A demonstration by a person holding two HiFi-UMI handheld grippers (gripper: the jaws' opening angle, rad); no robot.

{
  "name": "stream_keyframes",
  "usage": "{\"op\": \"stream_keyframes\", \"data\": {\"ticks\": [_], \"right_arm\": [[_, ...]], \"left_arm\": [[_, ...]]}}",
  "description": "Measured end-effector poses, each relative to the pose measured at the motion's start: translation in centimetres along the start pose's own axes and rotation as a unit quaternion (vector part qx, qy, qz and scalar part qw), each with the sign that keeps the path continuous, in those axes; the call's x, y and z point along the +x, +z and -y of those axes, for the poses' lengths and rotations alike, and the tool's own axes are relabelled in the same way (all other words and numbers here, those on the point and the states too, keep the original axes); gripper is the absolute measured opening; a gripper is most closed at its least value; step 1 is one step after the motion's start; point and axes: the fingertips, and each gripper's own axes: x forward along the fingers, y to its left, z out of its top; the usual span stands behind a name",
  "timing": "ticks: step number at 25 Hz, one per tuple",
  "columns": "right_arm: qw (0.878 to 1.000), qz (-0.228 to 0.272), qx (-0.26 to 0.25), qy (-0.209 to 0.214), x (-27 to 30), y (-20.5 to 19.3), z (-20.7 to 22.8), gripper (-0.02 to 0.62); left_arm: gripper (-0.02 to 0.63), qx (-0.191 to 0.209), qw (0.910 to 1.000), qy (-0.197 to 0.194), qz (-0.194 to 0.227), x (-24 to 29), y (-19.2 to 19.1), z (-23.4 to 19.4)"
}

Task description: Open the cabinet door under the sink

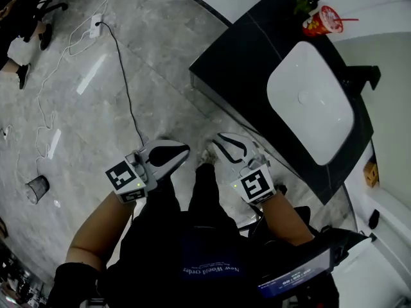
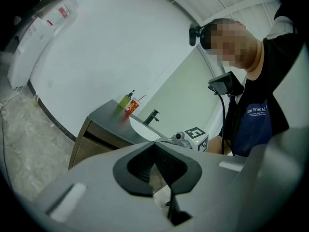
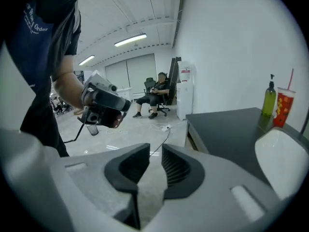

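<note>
A dark vanity cabinet (image 1: 237,56) with a white sink (image 1: 310,101) stands at the upper right of the head view. Its brown front with the door (image 2: 89,146) shows in the left gripper view, and no door stands ajar there. My left gripper (image 1: 168,154) hangs in the air short of the cabinet; its fingertips meet and hold nothing (image 2: 155,144). My right gripper (image 1: 228,145) is beside it, nearer the cabinet's corner. A narrow gap shows between the right gripper's (image 3: 155,146) pads, with nothing in it. Neither gripper touches the cabinet.
A green bottle (image 1: 307,2) and a red cup (image 1: 324,19) stand at the counter's far end, and a black faucet (image 1: 359,76) is behind the sink. A black cable (image 1: 122,76), a power strip (image 1: 96,25) and a small bin (image 1: 37,188) lie on the marble floor. A person (image 3: 154,93) sits in a chair far off.
</note>
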Motion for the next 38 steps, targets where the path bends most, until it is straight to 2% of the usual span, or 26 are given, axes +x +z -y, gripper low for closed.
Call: {"op": "stream_keyframes", "data": {"ticks": [4, 8, 12, 16, 19, 24, 30, 34, 38], "right_arm": [[0.999, -0.035, -0.019, -0.013, 3.1, -3.6, 0.0, 0.127], [0.995, -0.07, -0.052, -0.048, 5.8, -7.0, 0.9, 0.185], [0.986, -0.083, -0.102, -0.099, 8.0, -9.0, 2.6, 0.236], [0.97, -0.105, -0.137, -0.171, 8.9, -9.5, 5.3, 0.274], [0.95, -0.13, -0.185, -0.214, 9.7, -9.7, 6.7, 0.303], [0.906, -0.172, -0.264, -0.283, 10.9, -10.4, 8.1, 0.371], [0.859, -0.215, -0.308, -0.348, 11.8, -11.0, 9.2, 0.412], [0.82, -0.241, -0.342, -0.389, 11.6, -11.1, 9.9, 0.416], [0.807, -0.25, -0.336, -0.417, 11.6, -10.7, 11.1, 0.416]], "left_arm": [[-0.001, -0.01, 0.9999, -0.002, -0.003, -0.9, -3.5, -1.5], [-0.001, -0.024, 0.9997, -0.001, 0.005, -1.8, -5.9, -3.2], [0.0, -0.026, 0.9996, -0.002, 0.01, -2.5, -7.7, -4.7], [-0.002, -0.026, 0.9996, -0.006, 0.011, -3.0, -8.7, -5.5], [0.0, -0.025, 0.9996, -0.01, 0.01, -3.4, -9.3, -5.8], [-0.001, -0.033, 0.9992, -0.019, 0.01, -4.1, -10.1, -5.9], [-0.001, -0.037, 0.9989, -0.026, 0.004, -5.4, -10.7, -6.2], [0.0, -0.046, 0.9986, -0.026, 0.001, -6.1, -11.2, -6.6], [-0.001, -0.05, 0.9982, -0.033, -0.007, -6.5, -11.7, -6.3]]}}
